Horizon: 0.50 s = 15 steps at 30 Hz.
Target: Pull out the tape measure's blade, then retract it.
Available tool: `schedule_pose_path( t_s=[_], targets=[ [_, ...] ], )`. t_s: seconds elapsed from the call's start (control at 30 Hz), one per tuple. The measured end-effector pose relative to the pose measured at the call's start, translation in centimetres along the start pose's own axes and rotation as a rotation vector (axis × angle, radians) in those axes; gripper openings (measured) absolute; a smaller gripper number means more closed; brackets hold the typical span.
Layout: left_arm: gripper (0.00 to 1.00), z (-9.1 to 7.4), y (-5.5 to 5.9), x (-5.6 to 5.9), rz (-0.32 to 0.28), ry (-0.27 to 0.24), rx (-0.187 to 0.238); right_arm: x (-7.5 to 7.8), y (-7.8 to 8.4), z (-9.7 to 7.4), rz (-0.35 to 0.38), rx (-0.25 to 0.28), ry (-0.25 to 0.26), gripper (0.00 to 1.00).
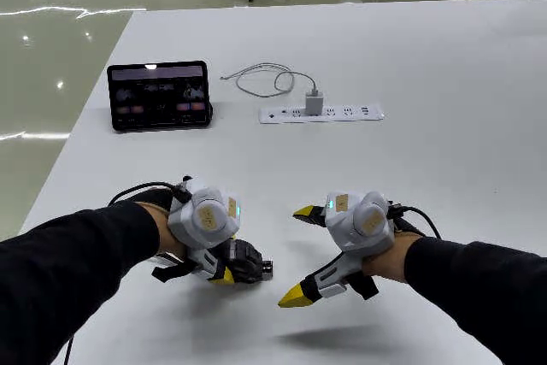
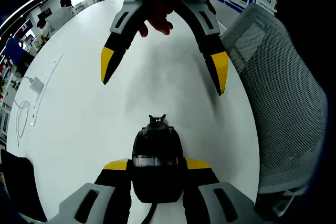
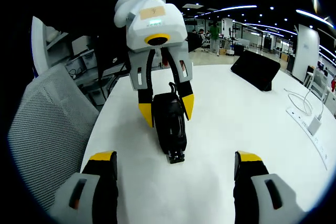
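Observation:
A black tape measure [image 1: 245, 260] rests on the white table [image 1: 385, 57], and my left gripper [image 1: 225, 273] is shut on its case. In the left gripper view the tape measure [image 2: 157, 163] sits between my yellow-tipped jaws, its blade hook [image 2: 157, 118] pointing ahead with no blade drawn out. My right gripper [image 1: 299, 254] faces it from the right, open, tips apart just beyond the hook. In the right gripper view the tape measure [image 3: 169, 121] lies ahead, held by the left gripper [image 3: 167, 109], with the hook [image 3: 176, 157] near my own spread jaws.
A dark tablet [image 1: 160, 95] stands at the back left. A white power strip [image 1: 320, 113] holds a charger [image 1: 314, 102] and a looped cable [image 1: 265, 79]. A grey mesh chair [image 2: 278, 87] is beside the table's near edge.

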<state>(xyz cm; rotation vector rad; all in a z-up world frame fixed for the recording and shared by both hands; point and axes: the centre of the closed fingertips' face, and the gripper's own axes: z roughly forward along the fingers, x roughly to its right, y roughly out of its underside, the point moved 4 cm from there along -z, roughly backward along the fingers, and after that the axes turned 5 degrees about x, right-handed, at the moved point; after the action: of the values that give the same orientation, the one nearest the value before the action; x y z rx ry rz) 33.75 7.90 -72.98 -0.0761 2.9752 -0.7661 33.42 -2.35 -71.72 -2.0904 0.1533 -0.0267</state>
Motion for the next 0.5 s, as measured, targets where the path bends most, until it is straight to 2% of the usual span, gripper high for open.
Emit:
schedule_pose_path(
  t_s=[0.17,0.27,0.37,0.5],
  targets=[
    [0.33,-0.1,0.1,0.0,-0.017,-0.005,-0.013,0.0,0.4,0.7,-0.016,-0.018,-0.009,0.78],
    [0.33,0.0,0.1,-0.2,-0.047,0.003,-0.021,0.1,1.5,1.2,-0.021,-0.057,-0.018,0.70],
    [0.33,0.1,0.1,0.0,-0.034,0.008,-0.037,0.1,2.1,1.6,-0.032,-0.089,-0.025,0.61],
    [0.33,-0.1,0.1,0.0,-0.063,0.009,-0.013,0.0,2.5,2.3,-0.050,-0.123,-0.043,0.50]
  ],
)
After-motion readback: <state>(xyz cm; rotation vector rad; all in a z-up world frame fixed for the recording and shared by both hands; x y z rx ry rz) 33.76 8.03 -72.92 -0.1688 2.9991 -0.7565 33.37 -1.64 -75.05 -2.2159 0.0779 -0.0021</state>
